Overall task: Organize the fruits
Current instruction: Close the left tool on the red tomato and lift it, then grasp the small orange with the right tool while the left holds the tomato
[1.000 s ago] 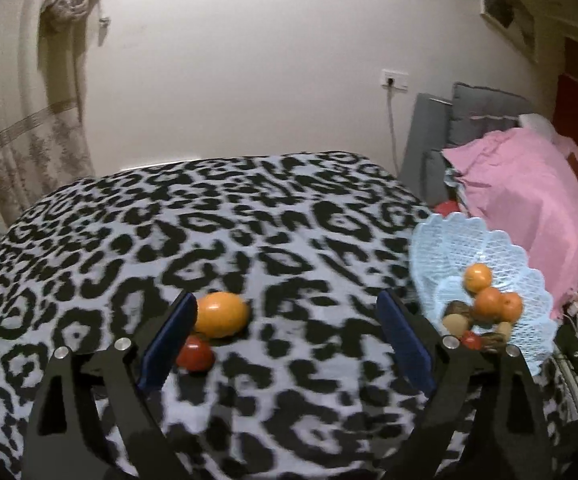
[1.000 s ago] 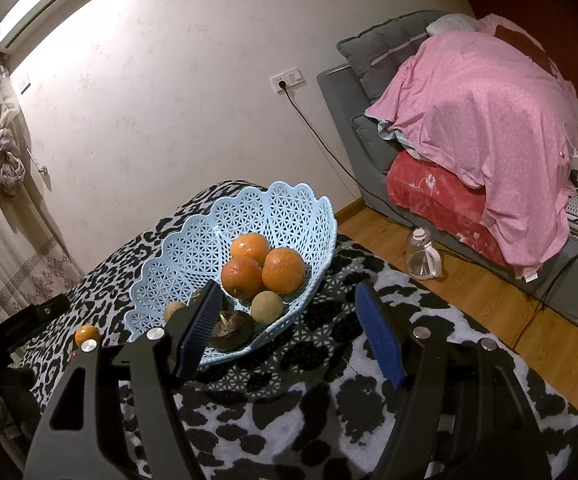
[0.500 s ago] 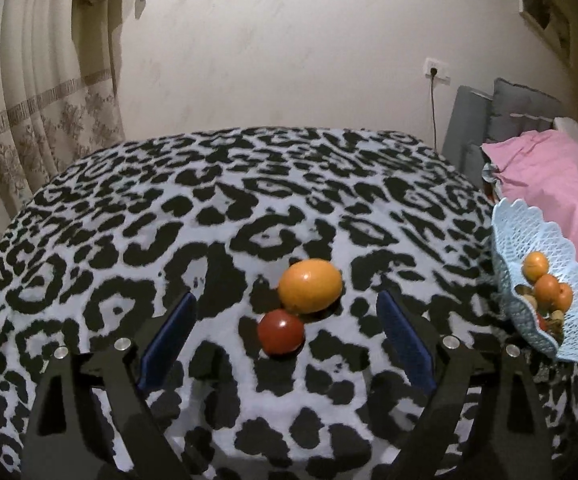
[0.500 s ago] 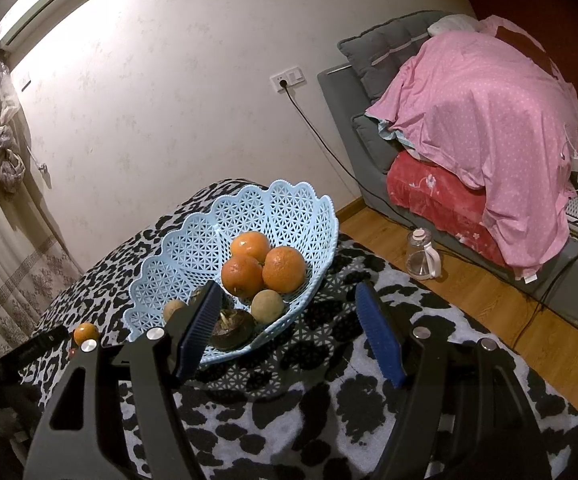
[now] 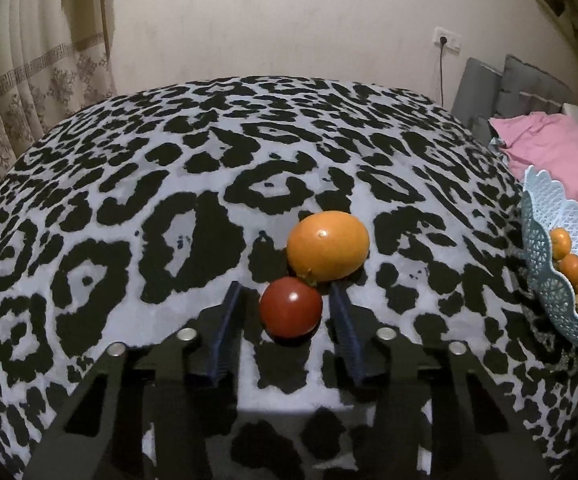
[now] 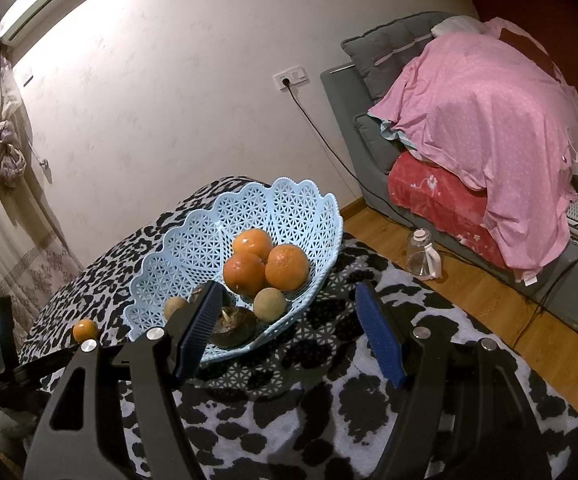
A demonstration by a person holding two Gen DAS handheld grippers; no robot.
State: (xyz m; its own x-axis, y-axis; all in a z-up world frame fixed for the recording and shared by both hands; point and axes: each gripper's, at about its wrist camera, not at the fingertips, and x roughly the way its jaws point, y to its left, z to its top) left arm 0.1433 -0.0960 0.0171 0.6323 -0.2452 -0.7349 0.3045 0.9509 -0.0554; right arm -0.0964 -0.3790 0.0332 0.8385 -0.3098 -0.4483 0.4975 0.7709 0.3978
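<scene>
A red tomato (image 5: 291, 307) lies on the leopard-print table (image 5: 169, 184), touching a larger orange fruit (image 5: 328, 246) behind it. My left gripper (image 5: 285, 300) is open with its blue pads on either side of the tomato, small gaps showing on both sides. A light blue lattice basket (image 6: 217, 240) holds three oranges (image 6: 265, 262), brownish round fruits and a dark fruit; it also shows at the right edge of the left wrist view (image 5: 553, 304). My right gripper (image 6: 289, 312) is open and empty, just in front of the basket.
A grey sofa under a pink sheet (image 6: 485, 120) stands to the right. A clear jug (image 6: 423, 254) sits on the wooden floor. A curtain (image 5: 29, 60) hangs at the left, a cable (image 6: 321, 136) runs from a wall socket. The orange fruit also shows left of the basket (image 6: 85, 330).
My left gripper has moved forward and narrowed, its pads now flanking the tomato. The right gripper has not moved.
</scene>
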